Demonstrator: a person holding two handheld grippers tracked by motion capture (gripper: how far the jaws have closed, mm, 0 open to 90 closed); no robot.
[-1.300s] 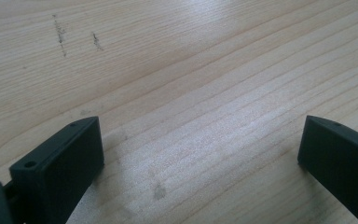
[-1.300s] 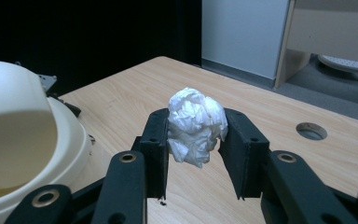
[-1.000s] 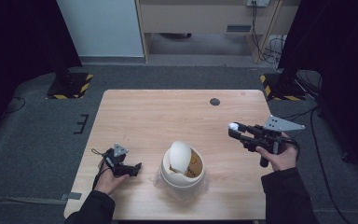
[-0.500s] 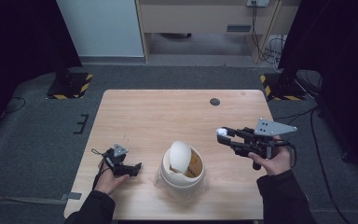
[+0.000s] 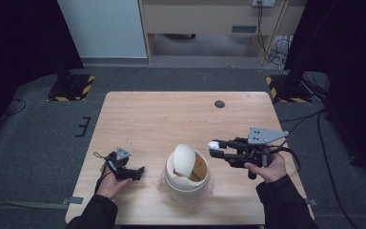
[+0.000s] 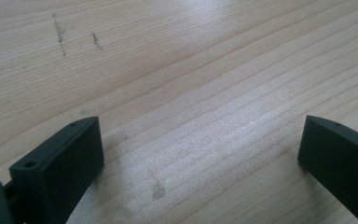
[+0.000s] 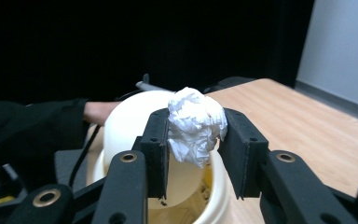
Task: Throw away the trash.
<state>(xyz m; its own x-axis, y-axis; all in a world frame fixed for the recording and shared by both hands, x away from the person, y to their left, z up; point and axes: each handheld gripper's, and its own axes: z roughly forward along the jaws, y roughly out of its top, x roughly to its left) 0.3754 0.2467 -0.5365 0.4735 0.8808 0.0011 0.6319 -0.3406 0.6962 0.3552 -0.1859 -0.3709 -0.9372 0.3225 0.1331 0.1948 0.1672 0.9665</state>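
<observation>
Over the wooden table (image 5: 171, 119), paper wad (image 7: 196, 123) between right claw (image 7: 193, 154) jaws.

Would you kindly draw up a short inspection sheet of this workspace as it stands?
Surface: pale wooden table, faint scuff marks, a dark round spot near its far edge.
Job's things: crumpled white paper ball; cream bin with its swing lid tilted.
Clutter: nothing seen.
Grippers: right hand-held gripper clamps the ball beside the bin's rim; left hand-held gripper rests open, low on the table.
Cables: one trails from each gripper; more by the far wall.
Surroundings: grey floor, hazard-striped stand bases, dark curtains.
</observation>
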